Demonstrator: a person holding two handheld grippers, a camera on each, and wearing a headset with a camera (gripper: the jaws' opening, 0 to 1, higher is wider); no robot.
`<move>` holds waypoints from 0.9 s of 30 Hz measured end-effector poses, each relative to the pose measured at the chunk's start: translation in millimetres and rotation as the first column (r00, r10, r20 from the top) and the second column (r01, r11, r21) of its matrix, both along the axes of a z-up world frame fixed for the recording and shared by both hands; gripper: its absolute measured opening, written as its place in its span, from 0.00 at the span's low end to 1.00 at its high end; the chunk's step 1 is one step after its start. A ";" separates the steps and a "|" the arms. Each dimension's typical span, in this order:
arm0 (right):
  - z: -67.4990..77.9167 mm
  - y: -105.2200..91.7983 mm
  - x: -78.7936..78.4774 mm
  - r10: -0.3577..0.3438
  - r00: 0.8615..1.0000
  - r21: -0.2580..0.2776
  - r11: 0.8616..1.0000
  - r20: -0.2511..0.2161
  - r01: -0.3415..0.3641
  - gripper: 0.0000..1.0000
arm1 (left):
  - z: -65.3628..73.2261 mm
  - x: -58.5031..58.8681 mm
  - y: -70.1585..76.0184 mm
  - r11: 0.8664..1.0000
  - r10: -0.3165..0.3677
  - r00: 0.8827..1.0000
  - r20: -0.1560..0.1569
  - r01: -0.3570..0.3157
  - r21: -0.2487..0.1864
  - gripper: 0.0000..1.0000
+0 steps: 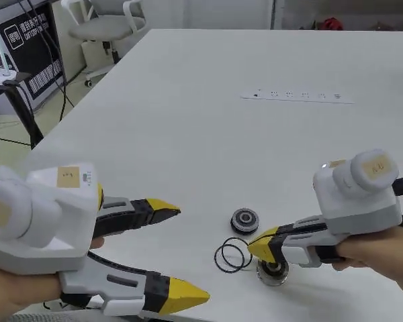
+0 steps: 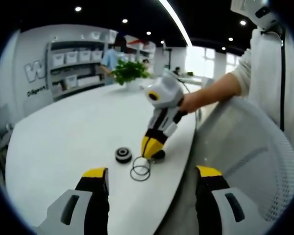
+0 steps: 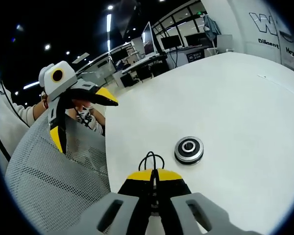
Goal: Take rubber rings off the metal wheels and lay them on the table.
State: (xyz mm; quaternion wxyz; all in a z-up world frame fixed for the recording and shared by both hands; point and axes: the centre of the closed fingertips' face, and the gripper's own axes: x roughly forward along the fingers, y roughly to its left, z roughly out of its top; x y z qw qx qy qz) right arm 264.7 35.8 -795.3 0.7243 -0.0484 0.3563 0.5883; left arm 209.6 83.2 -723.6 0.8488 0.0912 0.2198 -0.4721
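Two rubber rings (image 1: 232, 256) lie flat and overlapping on the bench (image 1: 188, 121), loose, just nearer the person than the dark-rimmed wheel (image 1: 245, 219), which apparently has its ring on. A second wheel (image 1: 273, 272) sits beyond the rings under the right gripper (image 1: 255, 245). Its jaws are closed at the rings' edge; whether they pinch one cannot be told. The left gripper (image 1: 181, 251), jaws wide apart and empty, hovers well left of the wheel, probably to steady it.

1. I see a white table (image 1: 188, 134) with a socket strip (image 1: 297, 96).
2. Beyond its far corner stands an office chair (image 1: 107, 27).
3. Shelves (image 2: 76, 68) line the wall, a plant (image 2: 129, 72) before them, a strip light (image 2: 174, 20) overhead.
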 end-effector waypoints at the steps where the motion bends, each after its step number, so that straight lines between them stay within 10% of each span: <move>1: -2.7 -1.4 2.0 -0.007 1.000 -0.006 1.000 0.000 0.007 0.00 | -0.6 -0.1 0.3 1.000 -0.001 1.000 0.001 0.001 0.004 0.73; 27: -9.9 -6.6 11.3 -0.029 0.999 -0.039 0.999 0.017 0.030 0.03 | -3.7 1.2 2.0 1.000 0.010 1.000 -0.009 -0.010 0.009 0.69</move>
